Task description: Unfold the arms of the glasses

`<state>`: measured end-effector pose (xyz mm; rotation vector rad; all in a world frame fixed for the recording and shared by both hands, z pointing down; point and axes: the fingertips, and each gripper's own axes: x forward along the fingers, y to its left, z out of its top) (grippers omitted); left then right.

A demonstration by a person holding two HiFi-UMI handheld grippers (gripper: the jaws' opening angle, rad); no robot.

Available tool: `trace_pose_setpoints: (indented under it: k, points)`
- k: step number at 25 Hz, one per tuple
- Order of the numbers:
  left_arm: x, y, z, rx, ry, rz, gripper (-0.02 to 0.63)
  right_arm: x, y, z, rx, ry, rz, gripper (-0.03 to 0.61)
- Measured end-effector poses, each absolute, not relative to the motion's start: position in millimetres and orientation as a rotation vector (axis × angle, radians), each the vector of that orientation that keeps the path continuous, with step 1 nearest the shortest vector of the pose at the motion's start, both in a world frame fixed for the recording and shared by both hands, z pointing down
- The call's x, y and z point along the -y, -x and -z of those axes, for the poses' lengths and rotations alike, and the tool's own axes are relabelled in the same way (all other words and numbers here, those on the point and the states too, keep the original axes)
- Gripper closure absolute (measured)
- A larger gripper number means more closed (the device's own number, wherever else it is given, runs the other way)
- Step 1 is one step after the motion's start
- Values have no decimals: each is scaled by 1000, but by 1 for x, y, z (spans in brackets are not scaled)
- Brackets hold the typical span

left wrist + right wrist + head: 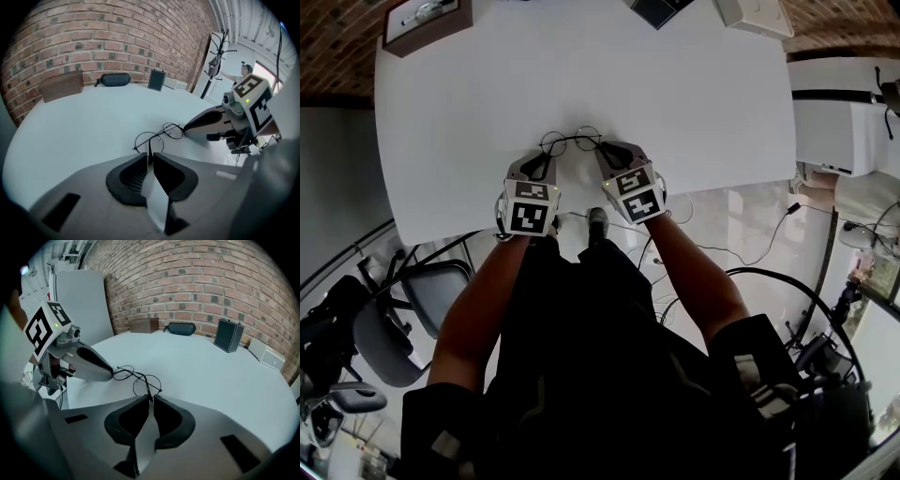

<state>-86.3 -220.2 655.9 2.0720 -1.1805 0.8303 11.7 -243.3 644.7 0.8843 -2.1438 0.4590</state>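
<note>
On table [675, 94], glasses [570, 142], left gripper [151, 158], right gripper [151, 401] each clamped on them, unclear overhead

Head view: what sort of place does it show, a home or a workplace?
Probably a workplace, such as an office or lab-type workroom. A large white table stands before a bare brick wall, an office chair is beside the table, and loose cables run over the glossy floor.
</note>
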Motion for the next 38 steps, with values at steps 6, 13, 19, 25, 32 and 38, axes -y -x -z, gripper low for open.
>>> trace_pose_setpoints:
  k: [6,13,19,25,32,38]
  points:
    - [216,83,-657,1169,-2051,-822,577,240,-9,-641,2165,-886,-455,552]
    - [219,84,-638,1189,-2091,-778,577,240,-2,-617,2247,-883,-390,556]
    - [217,79,-625,1201,-2125,-749,577,234,7,-593,2333,-839,-300,558]
    - [209,76,-623,1230,-2093,-727,577,220,14,-585,2380,-764,-260,558]
    - [201,55,-622,1190,-2119,-701,578,196,21,-594,2384,-627,-198,558]
    - [195,44,-628,1146,-2137,-632,577,186,22,-615,2339,-588,-236,557]
